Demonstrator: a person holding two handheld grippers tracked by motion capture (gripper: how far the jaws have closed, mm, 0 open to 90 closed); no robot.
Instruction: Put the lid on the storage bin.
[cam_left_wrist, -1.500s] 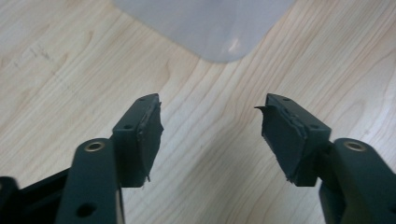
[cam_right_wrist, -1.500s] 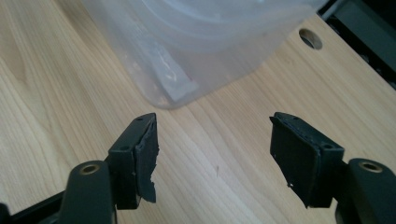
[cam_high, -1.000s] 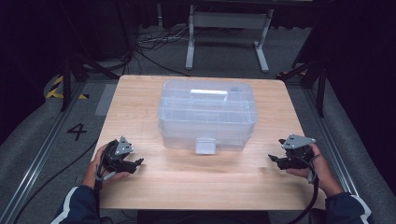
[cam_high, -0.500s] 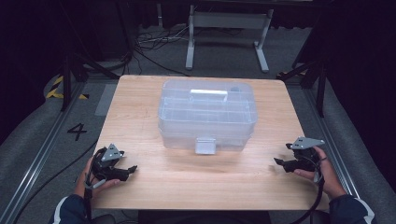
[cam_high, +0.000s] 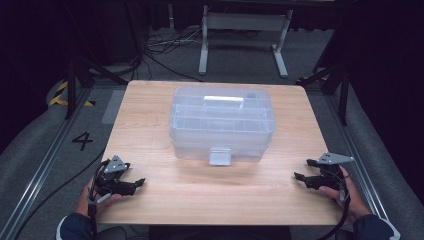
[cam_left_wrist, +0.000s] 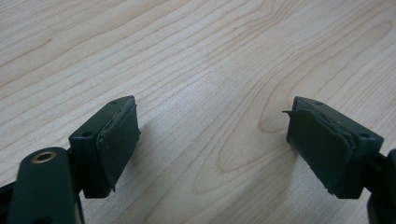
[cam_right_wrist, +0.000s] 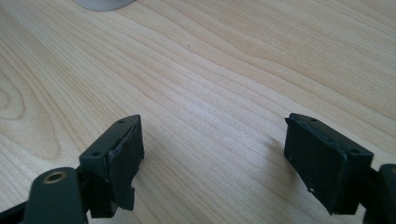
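High view: clear lidded box at mid-table, latch facing the person. Left gripper and right gripper rest near the front corners, well apart from it; jaws just widened, nothing between. Likely pre-approach; next, reaching inward toward the latch.

From where I stand with my tongs, the one thing I can read is a black figure "4", marked on the grey floor just left of the table; nothing on the table carries any lettering I can make out
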